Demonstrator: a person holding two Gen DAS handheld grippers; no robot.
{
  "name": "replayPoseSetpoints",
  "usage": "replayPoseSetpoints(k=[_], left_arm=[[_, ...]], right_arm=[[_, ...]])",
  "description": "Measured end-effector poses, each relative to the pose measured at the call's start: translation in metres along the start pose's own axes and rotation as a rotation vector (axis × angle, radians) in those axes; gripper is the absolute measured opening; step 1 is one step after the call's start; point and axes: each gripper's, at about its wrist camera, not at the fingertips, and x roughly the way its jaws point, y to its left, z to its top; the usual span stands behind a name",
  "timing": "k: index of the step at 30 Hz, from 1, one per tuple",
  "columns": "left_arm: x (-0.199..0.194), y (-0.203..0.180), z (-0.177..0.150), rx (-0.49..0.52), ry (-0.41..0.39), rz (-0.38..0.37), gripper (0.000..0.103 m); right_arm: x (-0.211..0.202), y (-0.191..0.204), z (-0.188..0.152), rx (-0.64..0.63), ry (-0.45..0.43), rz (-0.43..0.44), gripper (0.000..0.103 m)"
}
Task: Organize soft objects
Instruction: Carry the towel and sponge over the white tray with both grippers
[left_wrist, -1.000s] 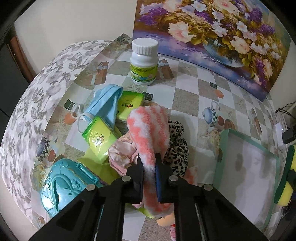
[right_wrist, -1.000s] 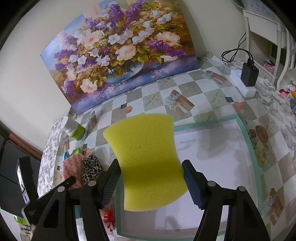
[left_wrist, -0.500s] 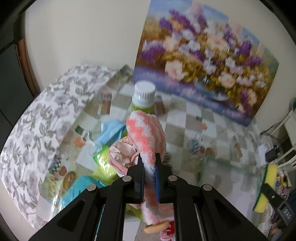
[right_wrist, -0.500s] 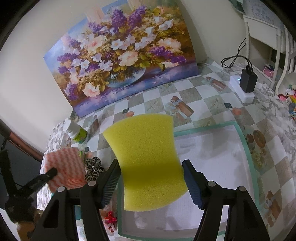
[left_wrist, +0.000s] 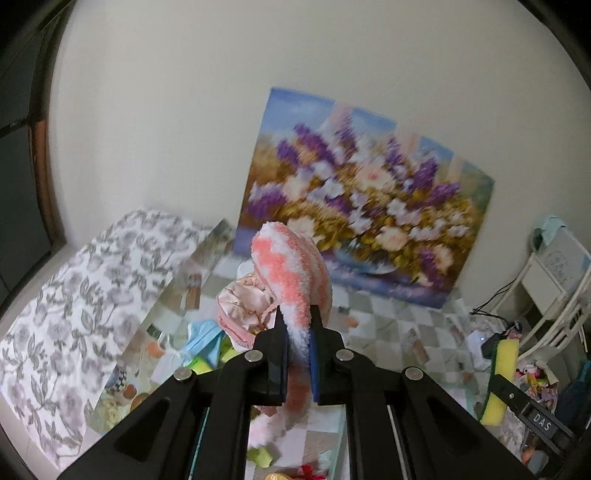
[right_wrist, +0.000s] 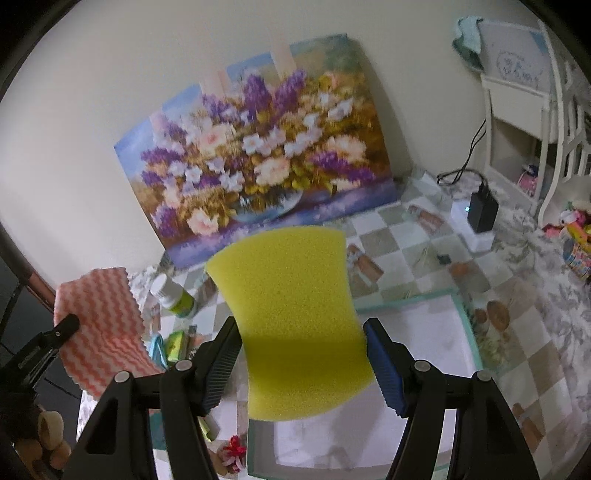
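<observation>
My left gripper (left_wrist: 298, 334) is shut on a fluffy pink-and-white striped cloth (left_wrist: 291, 273) and holds it high above the table. A pale pink satin scrunchie (left_wrist: 240, 306) hangs against the cloth. The cloth also shows in the right wrist view (right_wrist: 99, 328). My right gripper (right_wrist: 303, 354) is shut on a yellow sponge (right_wrist: 295, 314), held above a white tray with a green rim (right_wrist: 410, 299). The sponge also shows in the left wrist view (left_wrist: 502, 373).
A blue face mask (left_wrist: 203, 336) and green packets (left_wrist: 203, 363) lie on the checkered tablecloth below. A white pill bottle (right_wrist: 171, 295) stands near a flower painting (right_wrist: 258, 158) against the wall. A charger (right_wrist: 480, 214) sits at the far right.
My left gripper has lifted the striped cloth well up off the pile, with the pink scrunchie coming up beside it. My right gripper has risen a little with the sponge.
</observation>
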Motion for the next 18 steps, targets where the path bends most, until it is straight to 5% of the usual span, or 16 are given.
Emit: replayPoseSetpoints(k=[8, 18], left_arm=[[-0.009, -0.05, -0.014, 0.098, 0.006, -0.093, 0.009], [-0.002, -0.134, -0.066, 0.279, 0.11, -0.22, 0.009]], right_arm=[[-0.02, -0.015, 0.007, 0.016, -0.056, -0.043, 0.071], [-0.018, -0.082, 0.007, 0.129, -0.036, -0.209, 0.071]])
